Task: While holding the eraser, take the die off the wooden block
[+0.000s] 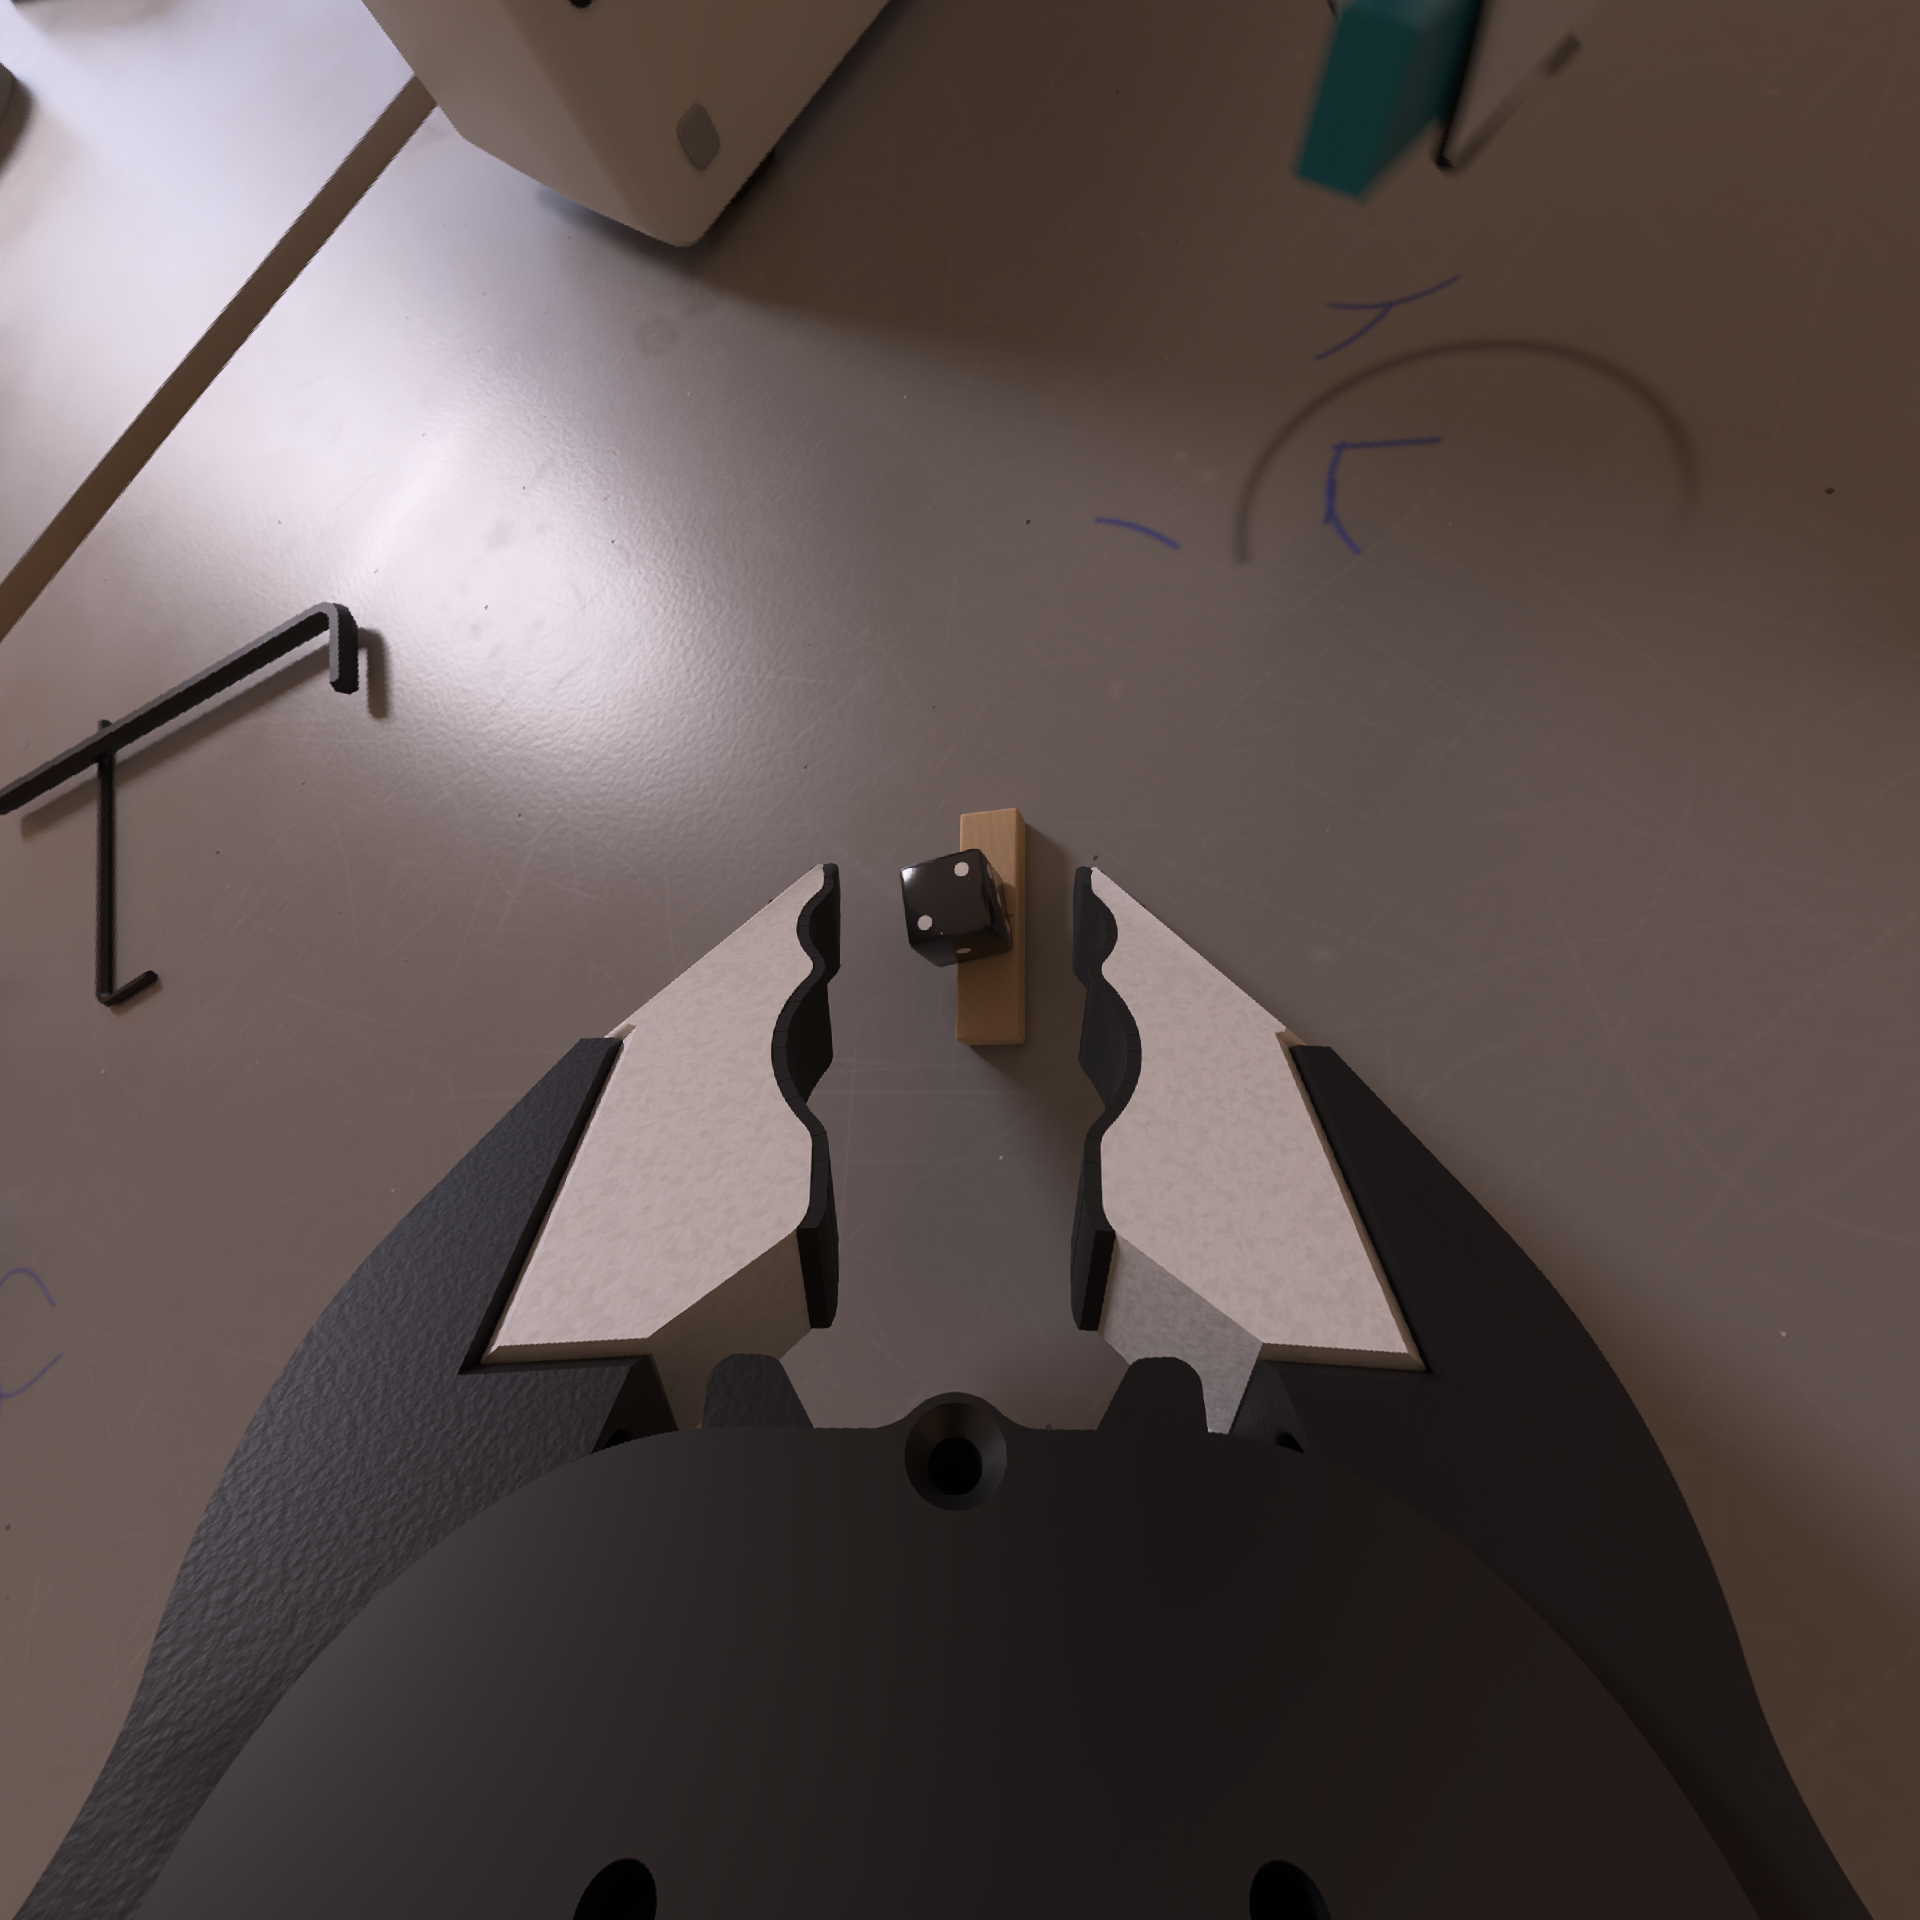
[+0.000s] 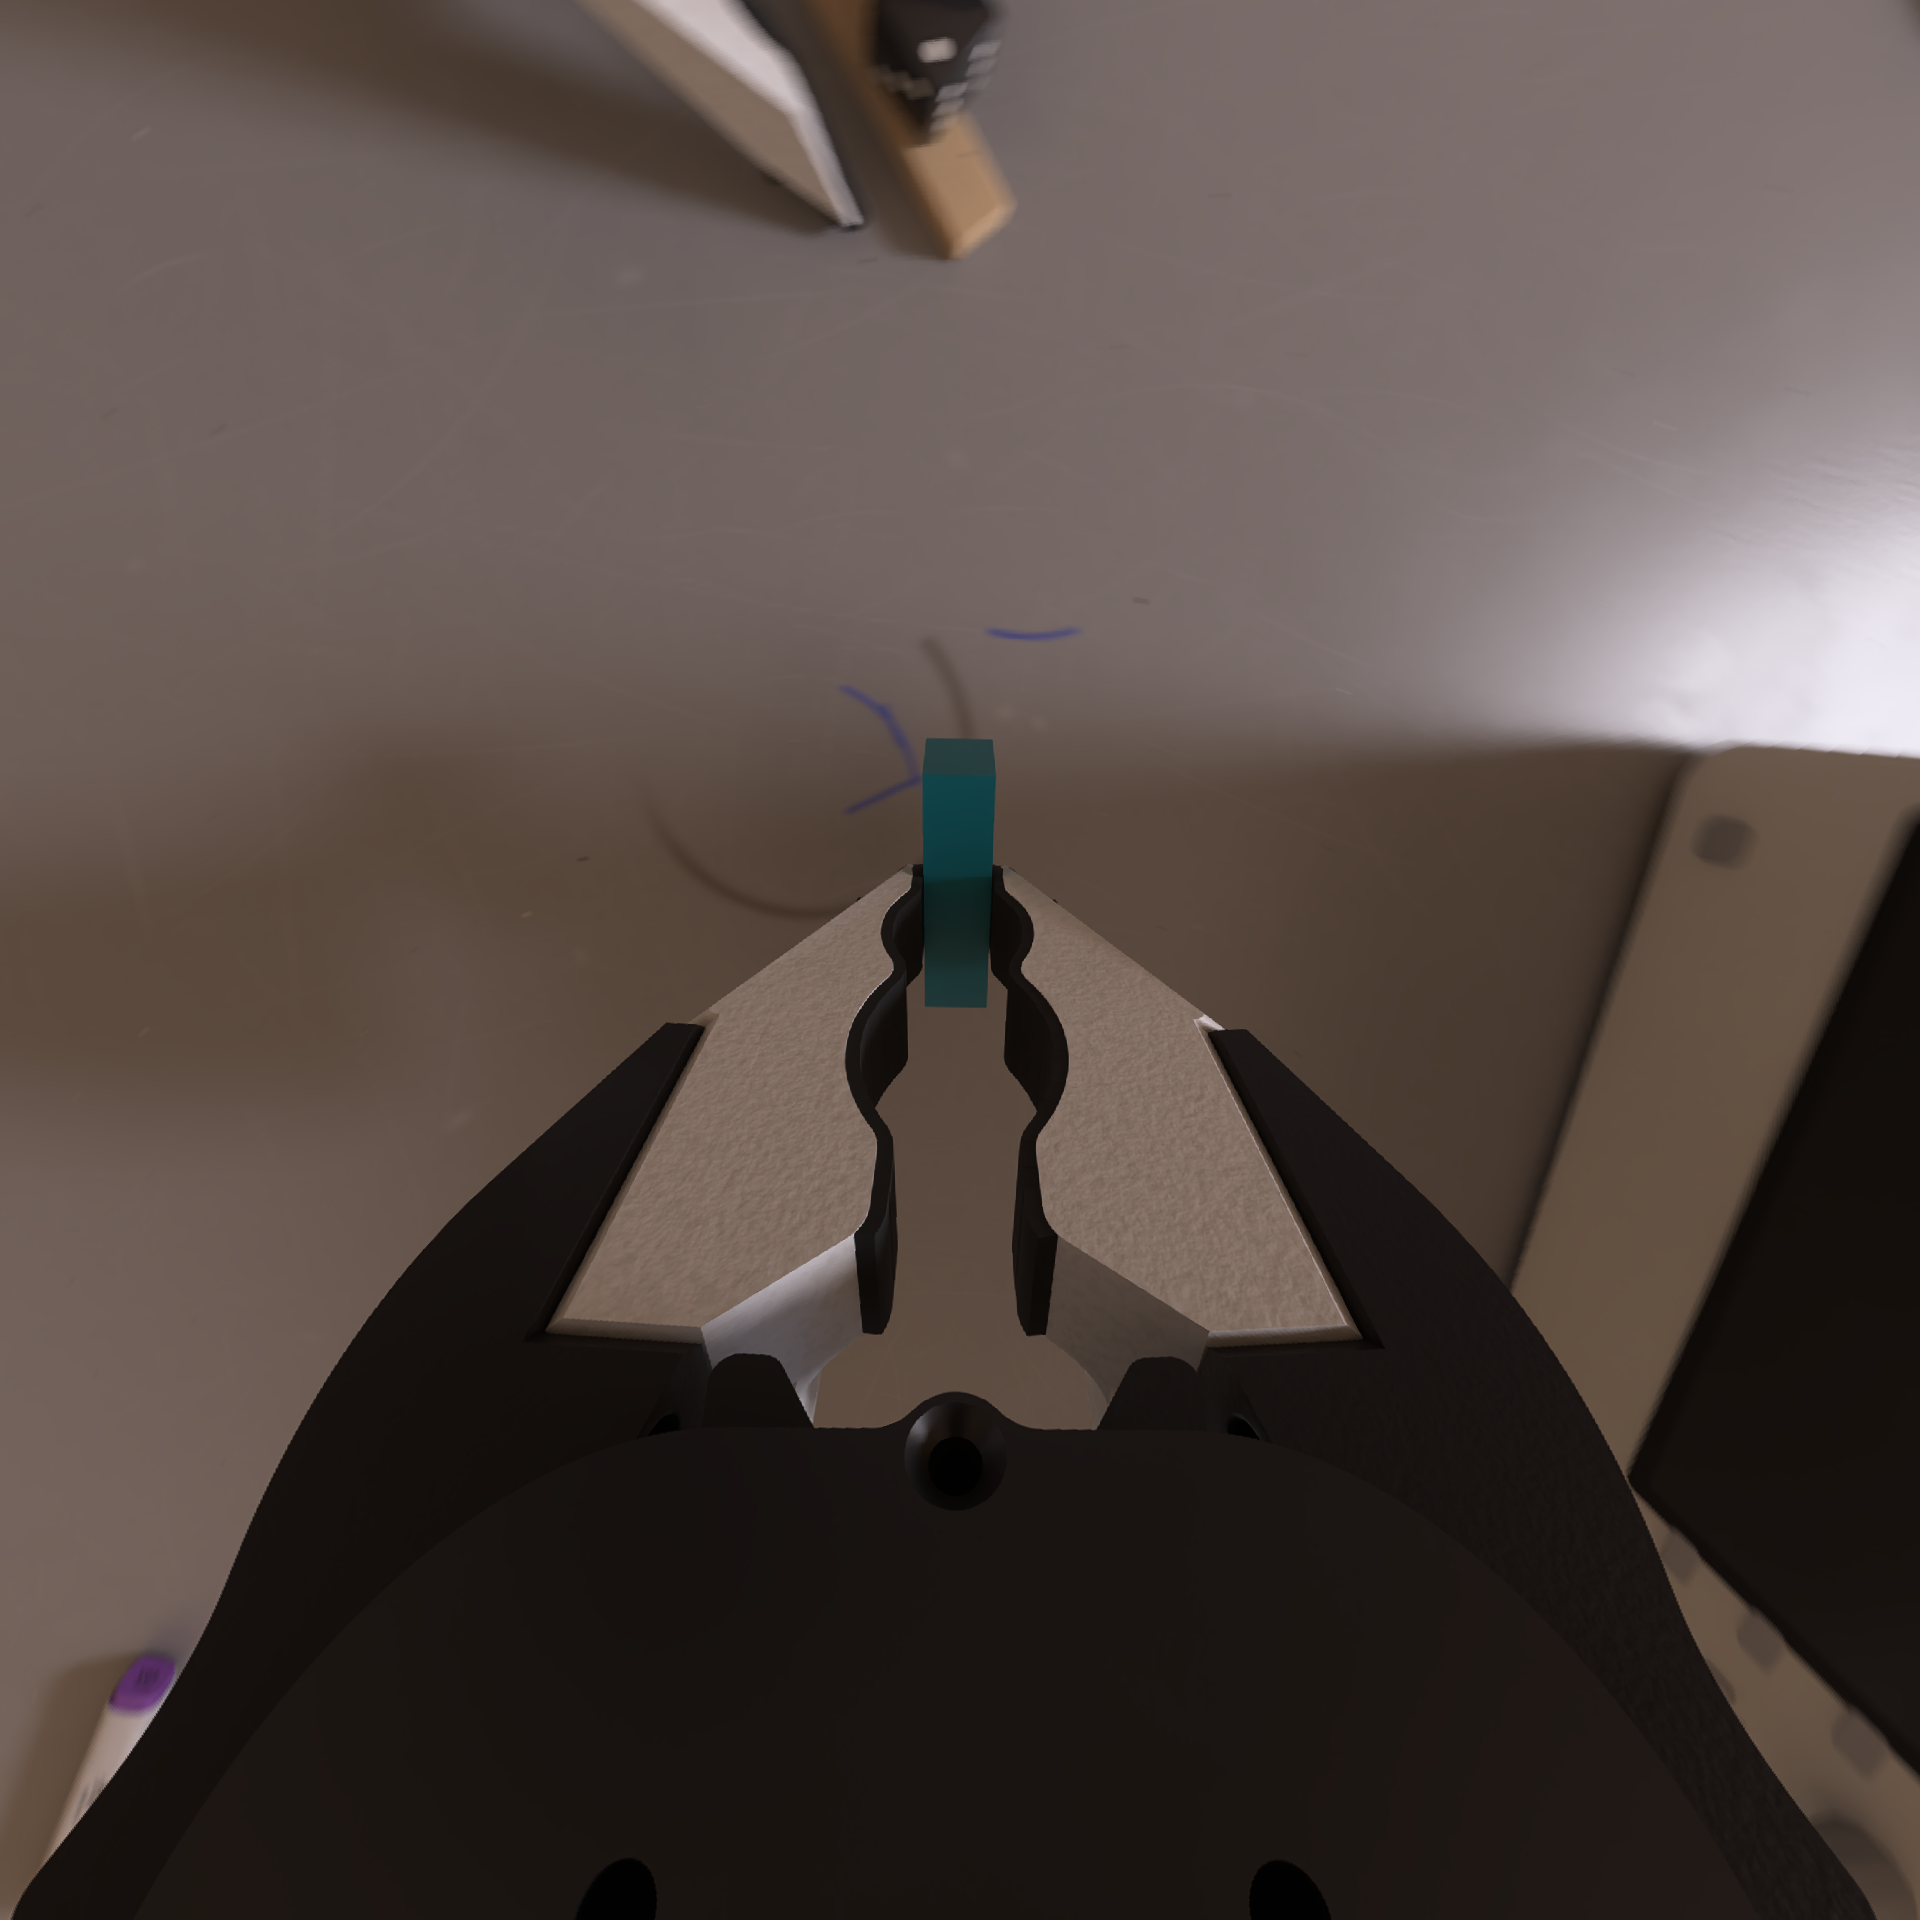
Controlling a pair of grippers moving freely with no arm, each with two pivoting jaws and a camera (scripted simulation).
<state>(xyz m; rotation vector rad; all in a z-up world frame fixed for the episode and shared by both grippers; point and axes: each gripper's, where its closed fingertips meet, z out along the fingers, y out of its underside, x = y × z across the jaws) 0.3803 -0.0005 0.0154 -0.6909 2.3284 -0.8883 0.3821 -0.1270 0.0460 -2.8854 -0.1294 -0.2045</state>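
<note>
Grey scuffed desk [image 1: 1351,935] carries everything, pen scribbles and a faint ring mark on it. Big cream box-like device [image 1: 623,104] at the far edge; two black hex keys [image 1: 187,717] lie well off to the left. Left gripper [image 1: 954,883] hangs over the desk with fingers [image 1: 717,1039] spread wide, nothing between them; the gap frames the target. Right gripper [image 2: 958,883] is pinched onto the teal eraser [image 2: 958,821], held upright near the tips, off the desk, well apart from the block. White marker with purple cap [image 2: 135,1688] sits at the lower left of the right wrist view.

Wooden block [image 1: 992,997]: thin flat strip lying on the desk. Die [image 1: 954,912]: small, black, white pips, sits on the block, overhanging its left edge, turned slightly off square.

Judgement: die likely light, rigid, glossy so slippery; corners rounded. Take it across two opposite flat faces, centred, not on the corners. The block looks light too, so a skewed pinch may drag it or flick the die off.
</note>
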